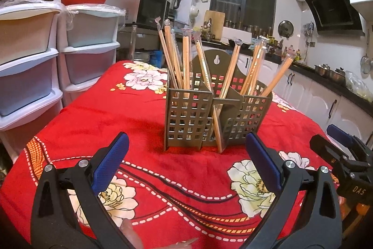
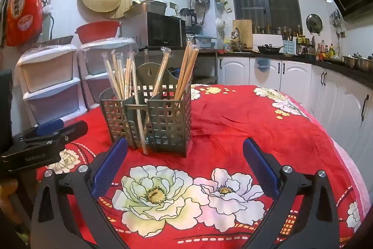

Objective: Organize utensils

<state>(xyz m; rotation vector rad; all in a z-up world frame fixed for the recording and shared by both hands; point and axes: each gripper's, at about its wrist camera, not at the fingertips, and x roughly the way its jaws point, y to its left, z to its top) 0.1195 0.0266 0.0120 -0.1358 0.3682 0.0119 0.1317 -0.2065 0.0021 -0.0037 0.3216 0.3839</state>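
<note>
A grey perforated utensil holder (image 1: pixel 186 116) stands upright on the red floral tablecloth (image 1: pixel 139 127), also in the right wrist view (image 2: pixel 167 118). Several wrapped wooden chopstick pairs (image 1: pixel 184 57) stand in its compartments (image 2: pixel 186 67). One pair (image 1: pixel 216 127) leans in the gap between the front compartments, its tip on the cloth (image 2: pixel 141 130). My left gripper (image 1: pixel 186 146) is open and empty, just in front of the holder. My right gripper (image 2: pixel 185 151) is open and empty, in front and to the right of the holder. The right gripper shows at the left wrist view's right edge (image 1: pixel 345 155).
White plastic drawer towers (image 1: pixel 46 57) stand left of the table. A microwave (image 2: pixel 160 29) sits behind. Kitchen counter and white cabinets (image 2: pixel 291 69) run along the right. The table edge drops off at the right (image 2: pixel 345 155).
</note>
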